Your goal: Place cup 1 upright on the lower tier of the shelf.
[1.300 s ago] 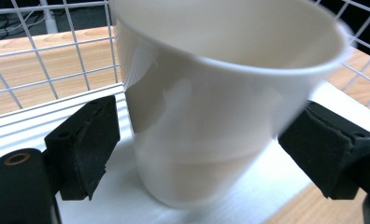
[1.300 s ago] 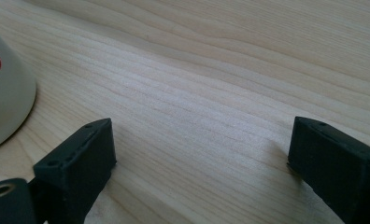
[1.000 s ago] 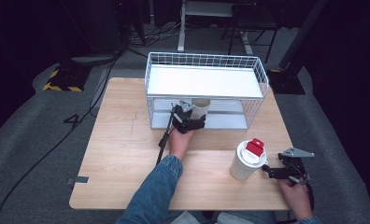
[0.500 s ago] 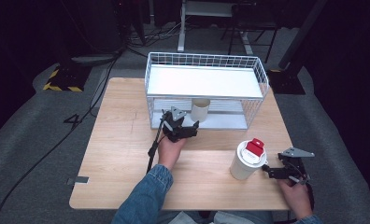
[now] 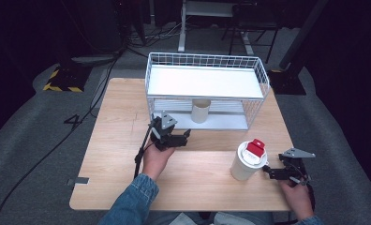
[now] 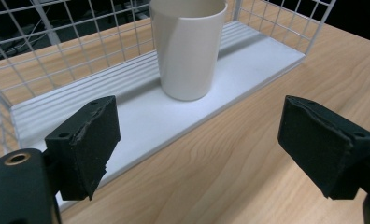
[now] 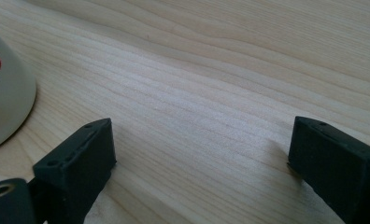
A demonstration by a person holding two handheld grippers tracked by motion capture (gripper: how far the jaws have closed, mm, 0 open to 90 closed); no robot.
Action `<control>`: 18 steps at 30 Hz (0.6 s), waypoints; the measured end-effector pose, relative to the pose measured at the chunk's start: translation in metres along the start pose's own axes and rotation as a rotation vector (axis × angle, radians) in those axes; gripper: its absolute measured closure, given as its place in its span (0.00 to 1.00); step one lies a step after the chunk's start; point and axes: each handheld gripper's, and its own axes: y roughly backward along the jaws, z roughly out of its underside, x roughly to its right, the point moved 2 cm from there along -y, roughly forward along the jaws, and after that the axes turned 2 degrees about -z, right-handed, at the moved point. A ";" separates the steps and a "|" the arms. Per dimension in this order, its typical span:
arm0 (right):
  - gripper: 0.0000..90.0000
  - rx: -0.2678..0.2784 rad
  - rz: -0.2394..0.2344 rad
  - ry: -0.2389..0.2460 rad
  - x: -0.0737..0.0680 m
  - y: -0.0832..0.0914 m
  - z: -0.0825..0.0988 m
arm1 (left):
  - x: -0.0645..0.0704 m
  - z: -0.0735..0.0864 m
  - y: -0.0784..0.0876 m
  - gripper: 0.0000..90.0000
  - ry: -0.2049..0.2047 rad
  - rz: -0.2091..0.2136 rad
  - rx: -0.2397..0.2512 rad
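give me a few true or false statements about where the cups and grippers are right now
1. The open paper cup stands on the wire rack's lower shelf. True.
2. The left gripper is shut on that cup. False: its jaws are open, short of the cup.
3. The lidded cup stands on the table. True.
4. The right gripper holds the lidded cup. False: it is open beside it.
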 end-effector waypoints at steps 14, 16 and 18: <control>0.09 0.000 -0.009 0.002 0.001 0.000 0.000 | -0.016 0.030 0.057 0.15 0.047 0.015 -0.006; 0.08 0.001 -0.001 0.001 0.001 0.000 0.000 | -0.017 0.034 0.062 0.15 0.043 0.010 -0.013; 0.05 -0.004 0.010 -0.008 0.002 0.000 0.000 | -0.018 0.040 0.068 0.15 0.034 0.009 -0.027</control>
